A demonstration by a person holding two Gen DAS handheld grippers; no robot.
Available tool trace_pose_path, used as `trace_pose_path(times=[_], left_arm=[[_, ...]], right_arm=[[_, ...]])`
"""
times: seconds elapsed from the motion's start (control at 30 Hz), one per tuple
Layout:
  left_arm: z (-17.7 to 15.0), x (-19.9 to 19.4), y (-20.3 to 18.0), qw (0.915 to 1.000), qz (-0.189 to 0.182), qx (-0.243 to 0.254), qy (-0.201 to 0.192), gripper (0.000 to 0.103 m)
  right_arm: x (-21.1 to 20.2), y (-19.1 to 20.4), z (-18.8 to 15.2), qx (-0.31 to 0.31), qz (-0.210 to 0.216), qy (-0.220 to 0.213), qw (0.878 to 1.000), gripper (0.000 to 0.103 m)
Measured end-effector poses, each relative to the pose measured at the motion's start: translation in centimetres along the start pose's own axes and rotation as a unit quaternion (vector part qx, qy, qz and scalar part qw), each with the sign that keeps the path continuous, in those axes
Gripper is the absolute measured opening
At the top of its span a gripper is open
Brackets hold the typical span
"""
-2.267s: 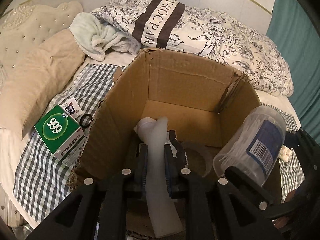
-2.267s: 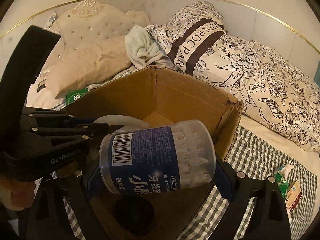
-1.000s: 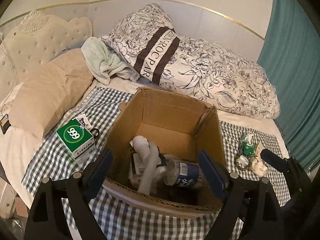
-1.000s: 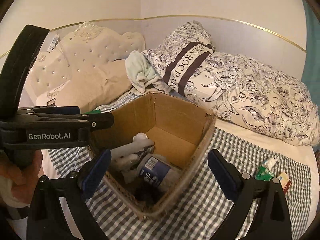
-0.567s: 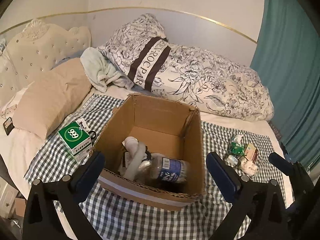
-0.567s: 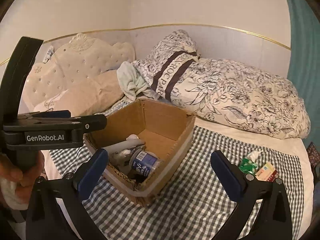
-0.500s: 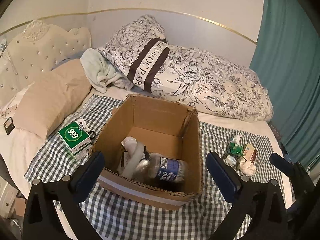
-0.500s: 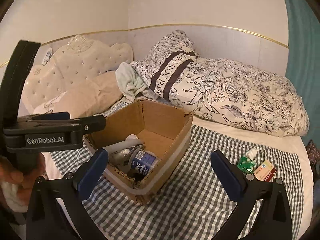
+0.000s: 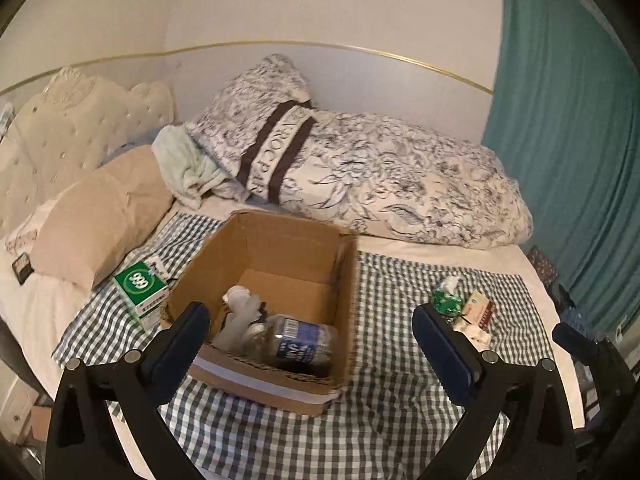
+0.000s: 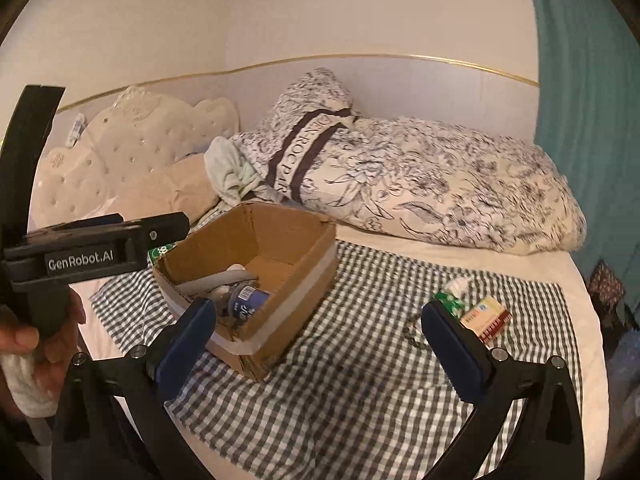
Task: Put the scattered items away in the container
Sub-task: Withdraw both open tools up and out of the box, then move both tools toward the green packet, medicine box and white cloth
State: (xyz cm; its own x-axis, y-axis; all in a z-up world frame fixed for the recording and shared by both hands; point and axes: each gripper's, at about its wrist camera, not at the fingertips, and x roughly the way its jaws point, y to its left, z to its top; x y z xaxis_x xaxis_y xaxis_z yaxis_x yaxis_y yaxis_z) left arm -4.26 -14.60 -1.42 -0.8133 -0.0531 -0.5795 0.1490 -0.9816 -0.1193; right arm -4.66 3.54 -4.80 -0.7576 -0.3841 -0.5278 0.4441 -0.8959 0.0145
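Observation:
An open cardboard box stands on a checked cloth on the bed. Inside lie a clear blue-labelled jar and a white tube. A green box marked 999 lies left of the cardboard box. A green packet and a small red-striped box lie to its right. My left gripper is open and empty, held back above the box's near side. My right gripper is open and empty, near the box's front right corner.
A floral duvet and a beige pillow lie behind the box, with a pale green towel between them. A teal curtain hangs at the right. The padded headboard is at the left.
Both grippers let go of the tube and the jar, which now lie in the box, and both have pulled back and up, open.

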Motion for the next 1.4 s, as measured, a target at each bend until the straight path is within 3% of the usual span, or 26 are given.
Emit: trace_pose_path(times=[0.13,0.27,0.5,0.7,1.07,1.4], left_arm=[[0.0,-0.6,-2.5,0.9994,-0.024,0.025,-0.007,0.103],[0.0,-0.8,-4.6,0.9981,-0.040,0.045,-0.010,0.103],[-0.6,-0.5,-8.2,0.9955,-0.057,0.075,-0.008,0.103],[-1.3,0.0,-10.7,0.9935,-0.070,0.090,-0.001,0.103],[-2.0,2.3,-13.9,0.9907,-0.083,0.107,0.010,0.103],[-3.3,6.8,-15.8,0.9880,-0.084,0.123,0.041,0.103]], right_arm=[[-1.2,-1.7,-0.6,0.013,-0.001,0.003,1.000,0.103],[-2.9,-3.0,-1.2,0.028,-0.024,-0.037,0.999,0.103],[-5.4,-5.6,-1.9,0.029,-0.075,-0.073,0.994,0.103],[-7.2,-7.4,-2.8,0.023,-0.145,-0.106,0.983,0.103],[-6.8,-12.0,-4.5,0.047,-0.186,-0.092,0.977,0.103],[-4.4,-16.1,-5.7,0.103,-0.164,-0.057,0.979,0.103]])
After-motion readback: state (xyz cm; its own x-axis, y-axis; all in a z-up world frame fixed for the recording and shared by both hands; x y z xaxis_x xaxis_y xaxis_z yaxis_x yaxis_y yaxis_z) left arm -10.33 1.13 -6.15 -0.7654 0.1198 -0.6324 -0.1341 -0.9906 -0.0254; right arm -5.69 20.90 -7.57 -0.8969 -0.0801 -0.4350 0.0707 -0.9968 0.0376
